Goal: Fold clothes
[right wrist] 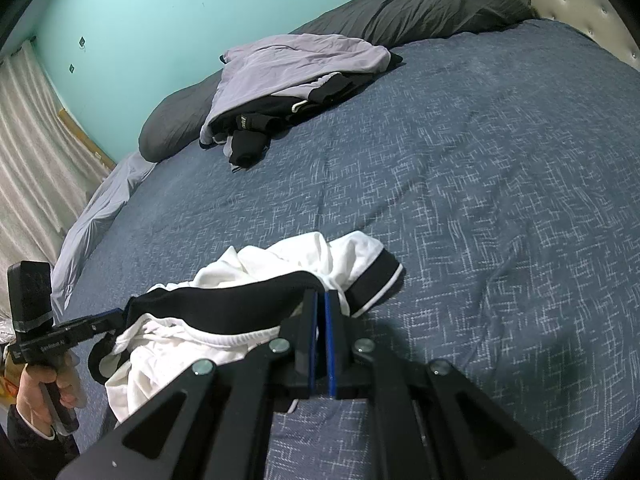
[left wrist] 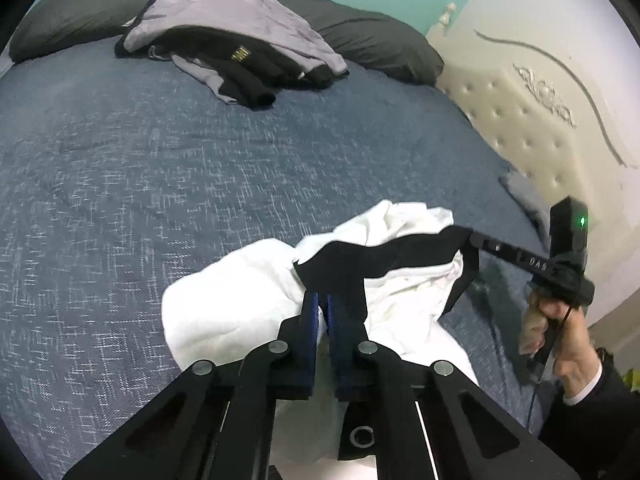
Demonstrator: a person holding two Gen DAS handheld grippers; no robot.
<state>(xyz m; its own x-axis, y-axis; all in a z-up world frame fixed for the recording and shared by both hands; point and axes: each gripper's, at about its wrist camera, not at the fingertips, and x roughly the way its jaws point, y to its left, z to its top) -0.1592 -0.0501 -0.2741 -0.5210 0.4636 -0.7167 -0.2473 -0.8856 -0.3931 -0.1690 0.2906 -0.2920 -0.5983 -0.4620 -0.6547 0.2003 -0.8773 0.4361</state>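
Observation:
A crumpled white garment (left wrist: 224, 300) with a black waistband (left wrist: 352, 264) lies on the near part of the blue bedspread (left wrist: 160, 160). My left gripper (left wrist: 323, 300) is shut on one end of that waistband. The right gripper (left wrist: 472, 238), held by a hand (left wrist: 568, 344), pinches the band's other end, so the band hangs stretched between them. In the right wrist view the right gripper (right wrist: 321, 300) is shut on the black waistband (right wrist: 224, 304), with the white garment (right wrist: 280, 260) bunched below it. The left gripper (right wrist: 120, 314) grips the far end at the left.
A loose pile of grey and black clothes (left wrist: 240, 40) (right wrist: 296, 76) lies at the far side of the bed, against dark grey pillows (left wrist: 380, 44) (right wrist: 440, 4). A cream tufted headboard (left wrist: 520, 112) bounds one side. A pale curtain (right wrist: 32, 140) hangs beyond the bed's edge.

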